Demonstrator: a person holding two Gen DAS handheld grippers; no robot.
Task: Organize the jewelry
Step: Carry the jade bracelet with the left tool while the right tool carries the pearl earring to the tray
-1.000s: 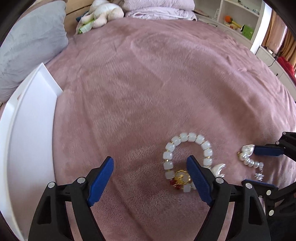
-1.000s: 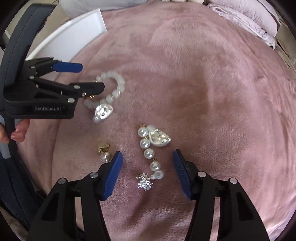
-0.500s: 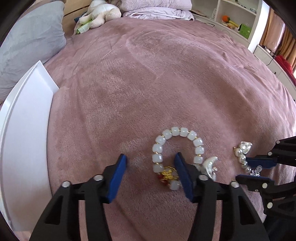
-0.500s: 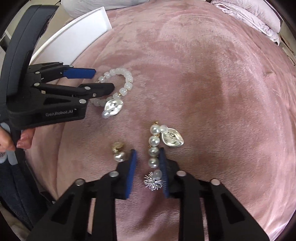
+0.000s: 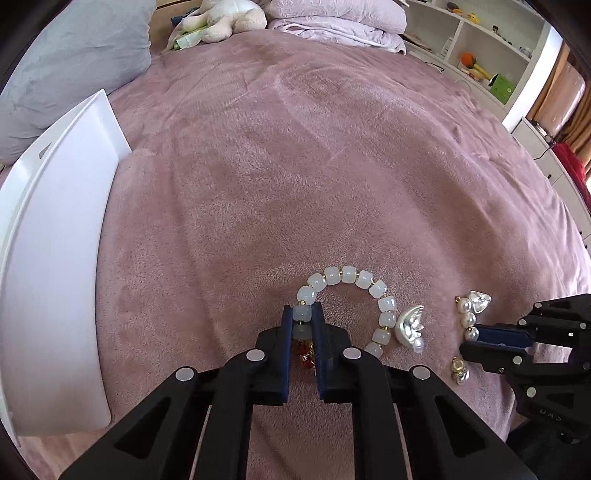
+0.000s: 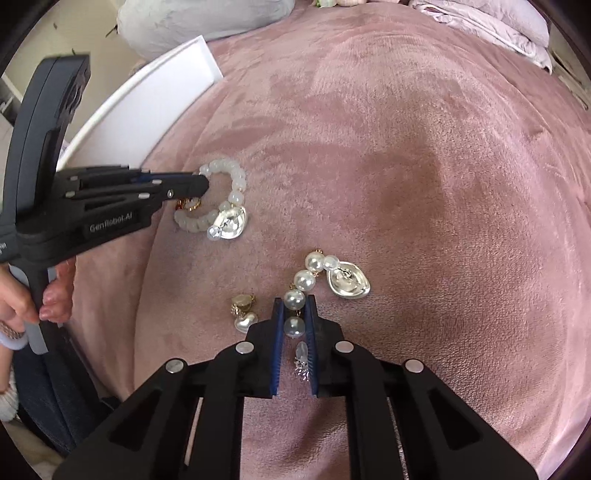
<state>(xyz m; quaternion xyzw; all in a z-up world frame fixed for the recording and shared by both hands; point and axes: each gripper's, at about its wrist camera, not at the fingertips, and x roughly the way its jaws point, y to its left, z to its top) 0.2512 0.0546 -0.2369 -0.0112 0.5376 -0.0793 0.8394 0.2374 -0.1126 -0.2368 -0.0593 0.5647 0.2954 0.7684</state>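
A bracelet of milky white beads [image 5: 349, 275] with a red and gold charm lies on the pink blanket. My left gripper [image 5: 302, 314] is closing, and its blue pads press on one bead at the bracelet's left side. The right wrist view shows that gripper [image 6: 203, 184] at the bracelet [image 6: 238, 181]. A pearl strand earring [image 6: 303, 279] with a silver shell and a sparkly end lies lower right. My right gripper [image 6: 294, 301] is closing too, its pads pinching a pearl of the strand. In the left wrist view it [image 5: 476, 338] reaches in from the right.
A silver shell earring [image 5: 410, 325] rests against the bracelet. A gold and pearl heart earring [image 6: 244, 314] lies just left of my right fingers. A white tray [image 5: 55, 258] sits on the blanket's left. A grey pillow [image 5: 74, 55], plush toy [image 5: 221, 18] and shelves [image 5: 480, 55] stand beyond.
Both grippers have gone from wide open to closed. The left one shifted onto the bracelet's left beads, and the right one closed around the pearl strand.
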